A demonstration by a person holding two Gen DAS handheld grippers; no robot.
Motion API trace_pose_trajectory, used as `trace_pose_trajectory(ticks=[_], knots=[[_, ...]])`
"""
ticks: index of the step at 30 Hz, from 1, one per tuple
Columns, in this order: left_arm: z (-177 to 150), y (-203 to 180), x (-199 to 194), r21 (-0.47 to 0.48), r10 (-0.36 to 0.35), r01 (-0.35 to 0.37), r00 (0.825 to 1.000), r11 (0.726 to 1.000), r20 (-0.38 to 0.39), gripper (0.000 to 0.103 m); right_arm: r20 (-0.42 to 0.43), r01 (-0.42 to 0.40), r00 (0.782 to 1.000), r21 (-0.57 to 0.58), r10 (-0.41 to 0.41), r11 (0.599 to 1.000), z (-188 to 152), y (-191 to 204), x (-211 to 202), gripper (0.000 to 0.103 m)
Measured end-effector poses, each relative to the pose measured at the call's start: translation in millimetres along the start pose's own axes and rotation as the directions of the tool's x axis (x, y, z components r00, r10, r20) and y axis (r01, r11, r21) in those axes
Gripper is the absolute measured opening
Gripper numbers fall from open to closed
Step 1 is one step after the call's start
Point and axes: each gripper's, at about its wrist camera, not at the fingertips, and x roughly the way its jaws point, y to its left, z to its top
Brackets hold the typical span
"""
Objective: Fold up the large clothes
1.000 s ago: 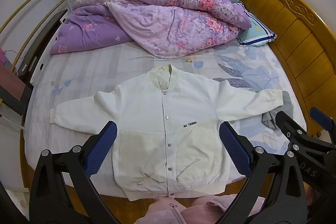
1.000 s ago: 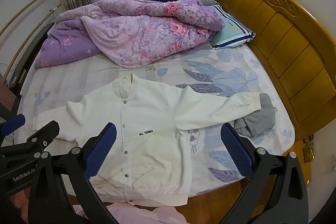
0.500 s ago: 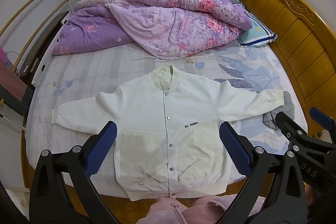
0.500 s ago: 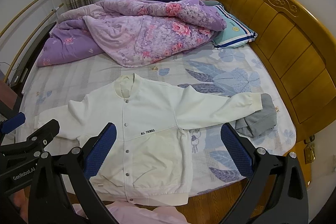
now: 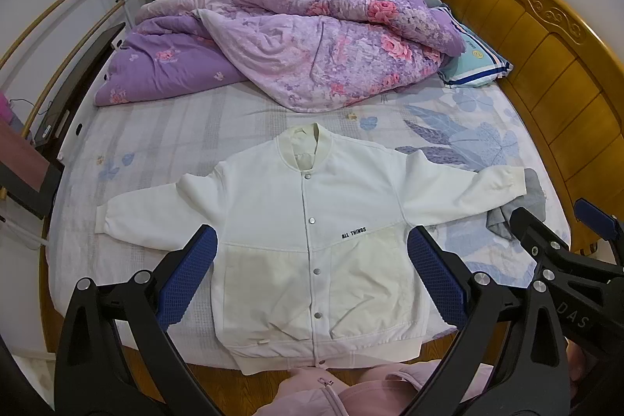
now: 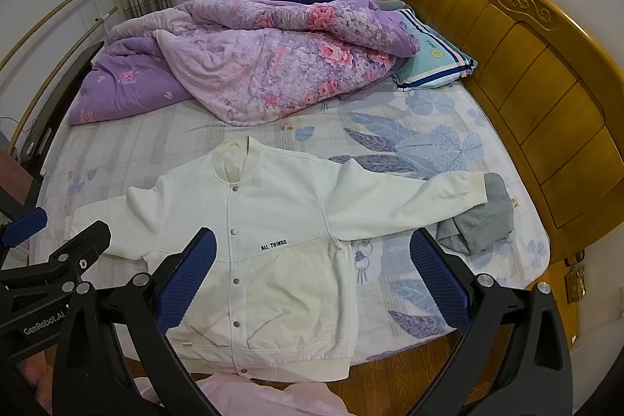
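A white snap-front jacket (image 5: 312, 232) (image 6: 269, 232) lies spread flat, front up, on the near part of the bed, both sleeves stretched out sideways. Its hem hangs at the bed's near edge. My left gripper (image 5: 312, 271) hovers open above the jacket's lower half, nothing between its blue pads. My right gripper (image 6: 312, 271) is open too, held above the jacket's right side and the sheet. Each gripper shows at the edge of the other's view. The right cuff rests against a grey garment (image 6: 479, 217).
A crumpled purple floral quilt (image 5: 296, 53) fills the far half of the bed, with a striped pillow (image 5: 475, 61) beside the wooden headboard (image 5: 546, 65). Wooden floor runs along the near bed edge. A person's pink clothing (image 5: 343, 392) is at the bottom.
Both views have tilted slightly, so the jacket sits a little lower in the frames. The jacket itself has not moved and both grippers stay open.
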Motion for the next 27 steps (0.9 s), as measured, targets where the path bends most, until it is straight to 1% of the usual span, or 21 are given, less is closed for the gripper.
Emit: trace_pose_trajectory(ticks=[16, 27], knots=[[-0.4, -2.2, -1.3, 0.002, -0.004, 0.004, 1.000, 1.000, -0.003, 0.098, -0.010, 0.000, 1.000, 0.001, 0.000, 1.000, -4.9, -3.0, 1.5, 0.096], [-6.4, -3.9, 6.0, 0.004, -0.007, 0.007, 1.000, 1.000, -0.007, 0.098, -0.018, -0.001, 1.000, 0.003, 0.001, 1.000, -8.7, -3.6, 3.1, 0.096]])
